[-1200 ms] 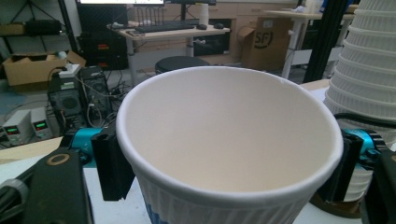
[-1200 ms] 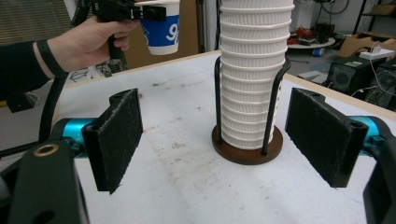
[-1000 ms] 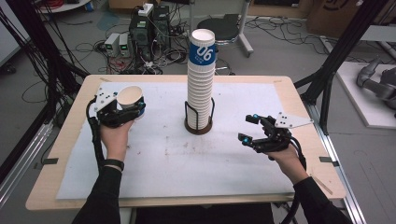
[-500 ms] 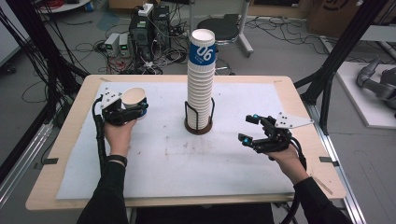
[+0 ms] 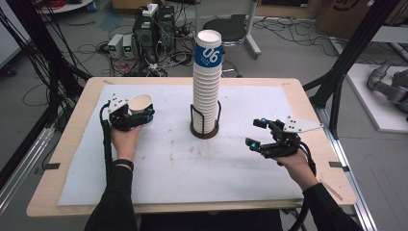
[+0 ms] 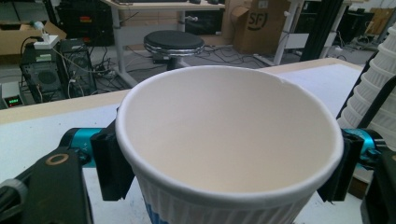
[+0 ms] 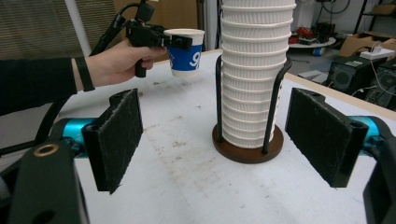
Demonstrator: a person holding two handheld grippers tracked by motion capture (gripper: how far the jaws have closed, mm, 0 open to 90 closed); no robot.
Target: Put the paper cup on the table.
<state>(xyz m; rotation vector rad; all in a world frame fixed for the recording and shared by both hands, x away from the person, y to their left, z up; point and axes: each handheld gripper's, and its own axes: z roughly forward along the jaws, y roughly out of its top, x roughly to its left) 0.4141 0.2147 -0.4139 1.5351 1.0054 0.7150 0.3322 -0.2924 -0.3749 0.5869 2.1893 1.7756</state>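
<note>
Across the table (image 5: pixel 288 96), a white mat (image 5: pixel 192 168) covers most of the top, w/ a tall stack of cups (image 5: pixel 207 82) in a wire holder (image 5: pixel 204 129) at centre. Left of it, the left gripper (image 5: pixel 139 117) clamps a single paper cup (image 5: pixel 140 107) upright by its sides, just above the mat. Right gripper (image 5: pixel 255 132) hangs empty, jaws apart, near the stack's right. Best approach, prob.: lower the cup straight, base flat, no squeeze harder or the wall dents; let go only once it's seated, well clear of the stack.
</note>
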